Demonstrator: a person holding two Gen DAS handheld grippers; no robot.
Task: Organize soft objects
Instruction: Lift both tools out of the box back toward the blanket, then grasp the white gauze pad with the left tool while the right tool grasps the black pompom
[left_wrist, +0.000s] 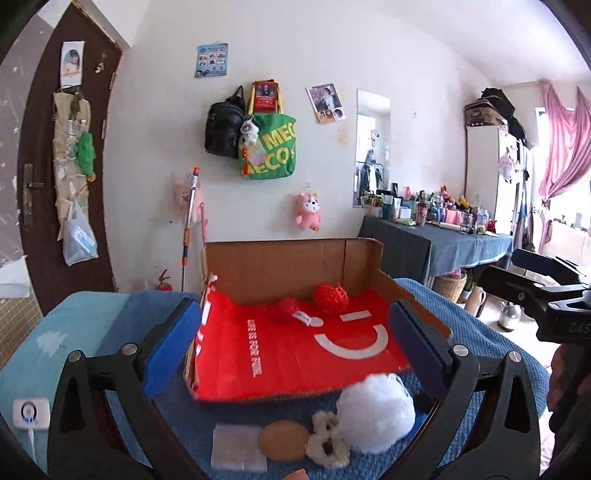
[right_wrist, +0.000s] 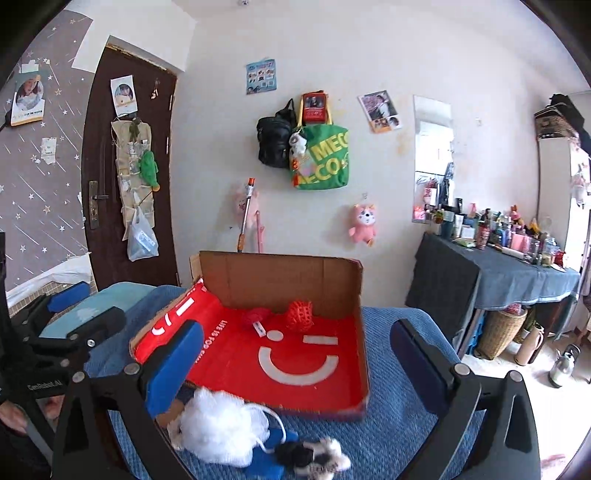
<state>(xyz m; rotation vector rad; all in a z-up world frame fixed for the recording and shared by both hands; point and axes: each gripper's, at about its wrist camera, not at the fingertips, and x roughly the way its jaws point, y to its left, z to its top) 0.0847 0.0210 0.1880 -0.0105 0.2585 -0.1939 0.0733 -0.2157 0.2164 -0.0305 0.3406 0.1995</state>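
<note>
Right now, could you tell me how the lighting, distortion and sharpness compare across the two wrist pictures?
Left wrist view: strong fisheye bending, the dark brown door bows; daylight at the pink curtains washes out the right edge; the white mesh bath pouf is soft. Right wrist view: the same curvature and black corners; the red-lined cardboard box is evenly lit and fairly sharp; the bright floor at the lower right is overexposed.

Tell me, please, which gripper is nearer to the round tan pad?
Left. The pad lies just ahead of the open left gripper, between its fingers. The right gripper is off to the right, beyond the white puff; its view misses the pad.
</note>
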